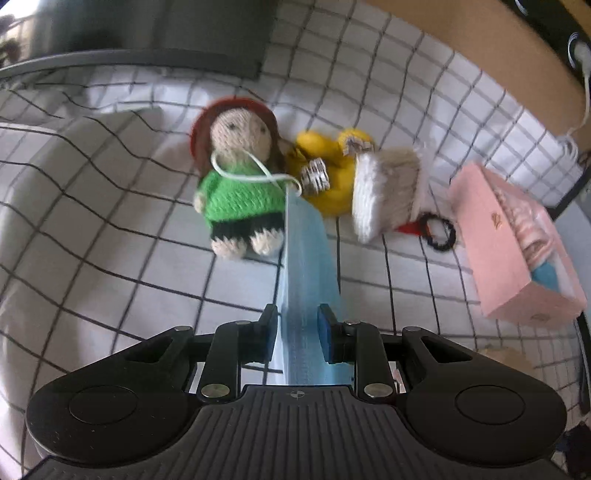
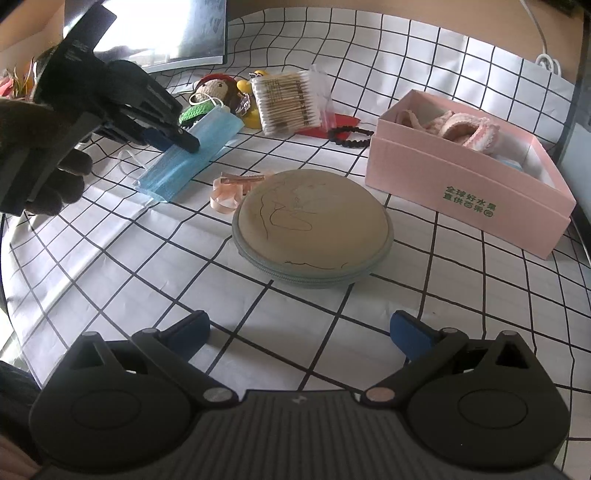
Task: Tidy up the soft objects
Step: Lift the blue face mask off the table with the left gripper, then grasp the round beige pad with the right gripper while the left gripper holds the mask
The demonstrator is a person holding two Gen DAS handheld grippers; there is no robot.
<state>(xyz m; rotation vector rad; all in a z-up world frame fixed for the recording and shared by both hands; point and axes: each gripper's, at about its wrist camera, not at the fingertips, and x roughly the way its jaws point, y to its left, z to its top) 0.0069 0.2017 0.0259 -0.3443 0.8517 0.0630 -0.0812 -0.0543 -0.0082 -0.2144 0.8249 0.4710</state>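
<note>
My left gripper is shut on a blue face mask and holds it edge-on above the checked cloth; the right wrist view shows this gripper pinching the mask at the left. A knitted doll in a green top lies just beyond, next to a yellow soft toy. A pink box holding pink knitted items stands at the right. My right gripper is open and empty, low in front of a round beige zip pouch.
A pack of cotton swabs, a black hair tie, a red item and a peach ribbon lie on the checked cloth. A monitor stands at the back left. A white cable runs at the back right.
</note>
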